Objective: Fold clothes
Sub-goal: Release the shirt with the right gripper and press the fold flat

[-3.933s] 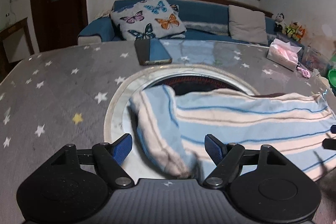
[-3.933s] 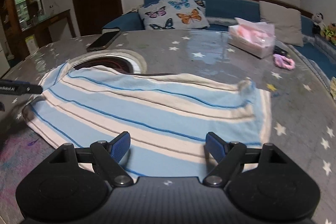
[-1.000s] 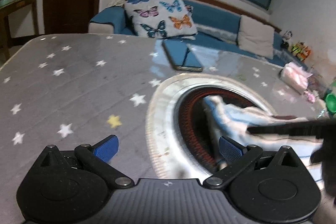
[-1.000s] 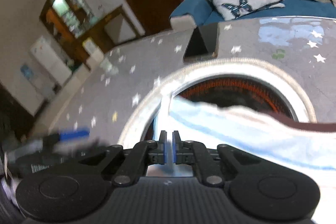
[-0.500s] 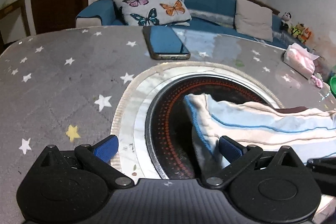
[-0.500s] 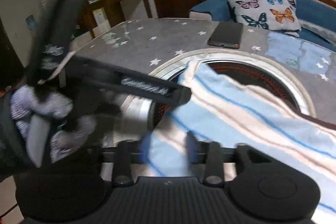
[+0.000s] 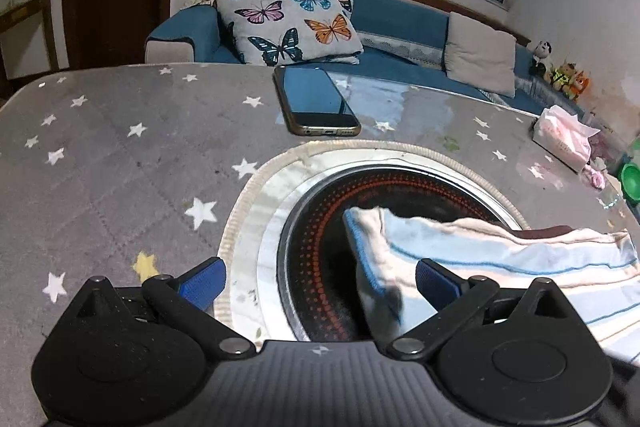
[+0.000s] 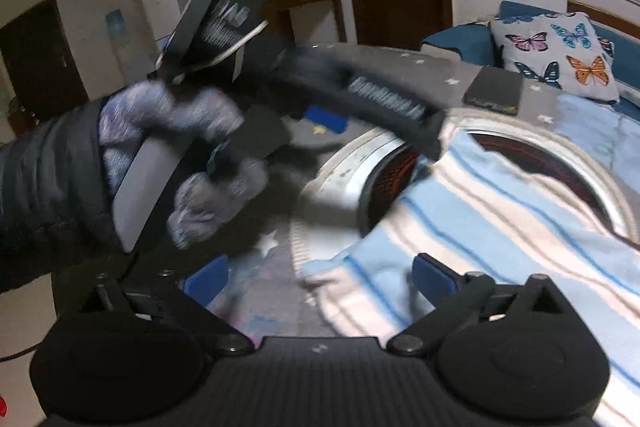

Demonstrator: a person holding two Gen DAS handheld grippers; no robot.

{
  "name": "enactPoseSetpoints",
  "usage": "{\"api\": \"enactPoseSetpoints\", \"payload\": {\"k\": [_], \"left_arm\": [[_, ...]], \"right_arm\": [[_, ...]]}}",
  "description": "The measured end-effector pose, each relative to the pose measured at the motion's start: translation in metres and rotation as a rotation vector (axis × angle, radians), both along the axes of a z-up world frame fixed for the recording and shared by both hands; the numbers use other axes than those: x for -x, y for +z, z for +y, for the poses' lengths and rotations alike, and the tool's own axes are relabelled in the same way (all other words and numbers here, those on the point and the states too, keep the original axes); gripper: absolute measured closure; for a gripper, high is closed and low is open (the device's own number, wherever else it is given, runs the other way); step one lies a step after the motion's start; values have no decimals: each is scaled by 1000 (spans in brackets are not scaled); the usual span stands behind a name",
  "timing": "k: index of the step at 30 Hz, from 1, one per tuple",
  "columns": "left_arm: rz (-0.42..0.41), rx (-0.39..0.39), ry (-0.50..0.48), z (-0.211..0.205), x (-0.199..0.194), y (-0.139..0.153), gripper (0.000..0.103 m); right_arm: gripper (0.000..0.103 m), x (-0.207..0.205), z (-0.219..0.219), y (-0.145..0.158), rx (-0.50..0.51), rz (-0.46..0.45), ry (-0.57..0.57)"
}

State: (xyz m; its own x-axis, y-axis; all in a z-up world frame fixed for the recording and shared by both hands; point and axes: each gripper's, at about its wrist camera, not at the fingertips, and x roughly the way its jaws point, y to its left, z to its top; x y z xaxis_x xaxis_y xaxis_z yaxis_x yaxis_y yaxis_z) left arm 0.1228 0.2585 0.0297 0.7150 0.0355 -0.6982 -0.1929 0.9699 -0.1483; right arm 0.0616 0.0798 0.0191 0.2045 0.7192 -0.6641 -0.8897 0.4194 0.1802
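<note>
Right tongs [image 8: 318, 277] have just sprung wide, releasing the striped garment [image 8: 500, 227]; left tongs [image 7: 318, 279] gape empty over the worktop [image 7: 120, 155].

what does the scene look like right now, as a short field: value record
garment: striped cloth, folded, partly over the round burner
table: grey star-print cover
phone: phone lies flat beyond the burner
tissues: tissue pack near the far right edge
left gripper: left gripper, jaws open, cloth edge between them, not pinched
right gripper: right gripper, jaws have just been opening, cloth corner between, unpinched
</note>
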Motion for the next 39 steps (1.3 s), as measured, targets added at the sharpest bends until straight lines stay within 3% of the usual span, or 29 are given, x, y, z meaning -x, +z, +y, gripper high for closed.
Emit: {"api": "enactPoseSetpoints", "payload": {"k": [7,13,17,23,27,30,36,39], "left_arm": [[46,-42,24,0,-31,-11,2],[76,-92,27,1,-39,-23,2],[63,-67,37,5,-34,-17,4],[31,0,-1,2,-7,1,7],[46,67,-31,-5,13,-1,16],[50,114,-39,-11,27,-4,21],[65,121,-56,-31,45,-11,28],[78,131,-55,-37,46,-15,36]], "right_arm": [[0,5,4,-9,23,51,-1],[0,2,-4,-12,-15,95,-40],[0,3,-6,-14,-34,97,-64],[0,5,-8,-16,-17,65,-7],[0,3,-23,-11,-21,106,-1],[0,7,-37,-7,3,71,-24],[0,10,-72,-5,84,-68,-129],[0,2,-91,-1,83,-100,-210]]}}
